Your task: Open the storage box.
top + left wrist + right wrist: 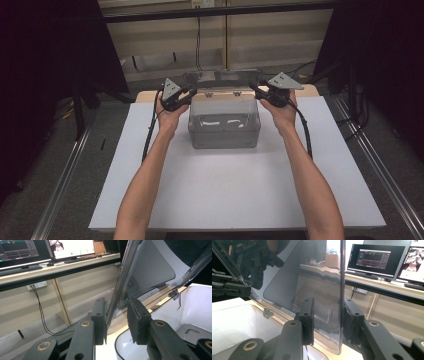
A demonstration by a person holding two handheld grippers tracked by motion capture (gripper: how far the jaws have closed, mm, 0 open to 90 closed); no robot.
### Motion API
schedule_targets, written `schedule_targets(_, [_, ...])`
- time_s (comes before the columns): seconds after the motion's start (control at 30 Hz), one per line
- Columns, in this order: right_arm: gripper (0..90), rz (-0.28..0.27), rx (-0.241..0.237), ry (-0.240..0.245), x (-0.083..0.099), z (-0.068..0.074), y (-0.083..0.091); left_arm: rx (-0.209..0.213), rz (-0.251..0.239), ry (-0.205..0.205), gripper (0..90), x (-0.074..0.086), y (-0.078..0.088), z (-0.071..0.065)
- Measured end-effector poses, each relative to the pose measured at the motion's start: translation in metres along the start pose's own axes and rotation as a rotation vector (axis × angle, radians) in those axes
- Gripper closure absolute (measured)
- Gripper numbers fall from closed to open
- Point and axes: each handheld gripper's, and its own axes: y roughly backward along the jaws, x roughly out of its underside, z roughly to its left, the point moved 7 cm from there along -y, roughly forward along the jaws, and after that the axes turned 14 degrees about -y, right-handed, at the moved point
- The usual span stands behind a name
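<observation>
Here, nearest the camera in the high view, two bare forearms run up from the bottom edge across the white tabletop (235, 200), splayed slightly outward and converging on a clear plastic box (224, 131) that sits toward the far middle of the tabletop. The box's long axis lies left to right, so each hand meets one short end of it. Its hinged transparent lid (222, 78) stands raised behind the box, along the far long edge, nearly upright; the hinges (208, 94) show as small pale fittings at the rear rim.

The left tongs (189, 92) sit at the lid's left end, the right tongs (254, 89) at its right end, both pointing inward and away from the person, wrists level, grey plates uppermost. The two hands are about equally near the lid, one to each side edge.

In the left gripper view the lid's side edge (117, 290) passes between the left tongs (117, 320): the jaws are drawn in narrow, one pad against the edge, the other just beside the panel; whether both pads truly press is hard to tell. In the right gripper view the lid's opposite edge (341, 290) runs upright between the right tongs (328, 323), which likewise stand narrow around it, with a thin gap showing at one pad.

The coming move, judged from this, turns on the lid swinging about its rear hinge line. Beyond the tabletop lie a shelf with monitors (372, 258) and cables.
</observation>
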Motion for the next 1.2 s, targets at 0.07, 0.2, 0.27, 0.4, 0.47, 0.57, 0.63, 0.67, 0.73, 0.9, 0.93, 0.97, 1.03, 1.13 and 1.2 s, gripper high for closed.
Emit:
schedule_targets(0.07, [64.5,-0.003,0.004,-0.003,0.000,0.000,0.000,0.001,0.003,-0.001,69.1,0.000,0.000,0.000])
schedule_targets(0.2, [64.2,-0.009,0.002,-0.011,0.001,0.000,-0.001,0.007,-0.002,0.004,69.2,0.001,-0.001,0.001])
schedule_targets(0.27, [64.2,-0.008,0.001,-0.011,0.001,0.000,-0.001,0.011,0.006,-0.002,69.8,0.000,-0.001,0.002])
schedule_targets(0.4, [62.3,-0.016,0.004,-0.025,0.001,-0.001,-0.001,0.013,0.016,-0.021,71.9,0.000,0.000,0.002])
schedule_targets(0.47, [60.6,-0.019,0.010,-0.032,0.003,-0.002,-0.002,0.017,0.014,-0.020,72.8,0.001,0.000,0.003])
schedule_targets(0.57, [58.6,-0.004,0.012,-0.038,0.009,-0.005,-0.004,0.013,0.011,-0.003,73.0,0.001,0.000,0.003])
schedule_targets(0.63, [58.3,0.003,0.015,-0.041,0.011,-0.007,-0.005,0.010,0.003,0.009,73.1,0.000,-0.001,0.003])
schedule_targets(0.67, [58.3,0.003,0.015,-0.041,0.011,-0.007,-0.005,0.007,0.002,0.007,73.1,0.000,-0.001,0.003])
schedule_targets(0.73, [57.7,0.011,0.015,-0.043,0.013,-0.009,-0.005,0.008,0.003,0.009,73.5,0.001,-0.001,0.004])
schedule_targets(0.9, [58.3,0.036,0.014,-0.047,0.022,-0.013,-0.008,0.009,0.003,0.010,73.5,0.001,-0.001,0.005])
schedule_targets(0.93, [58.6,0.038,0.015,-0.054,0.023,-0.014,-0.009,0.009,0.003,0.011,73.7,0.001,-0.002,0.005])
schedule_targets(0.97, [59.2,0.038,0.014,-0.058,0.024,-0.015,-0.010,0.007,0.002,0.010,73.7,0.001,-0.002,0.005])
schedule_targets(1.03, [60.1,0.047,0.013,-0.055,0.026,-0.016,-0.011,0.010,0.003,0.008,73.9,0.001,-0.002,0.005])
schedule_targets(1.13, [61.4,0.054,0.008,-0.061,0.031,-0.017,-0.014,0.008,-0.005,0.018,74.1,0.001,-0.003,0.005])
schedule_targets(1.2, [62.2,0.064,0.007,-0.066,0.034,-0.019,-0.014,0.010,0.001,0.011,74.2,0.001,-0.003,0.006])
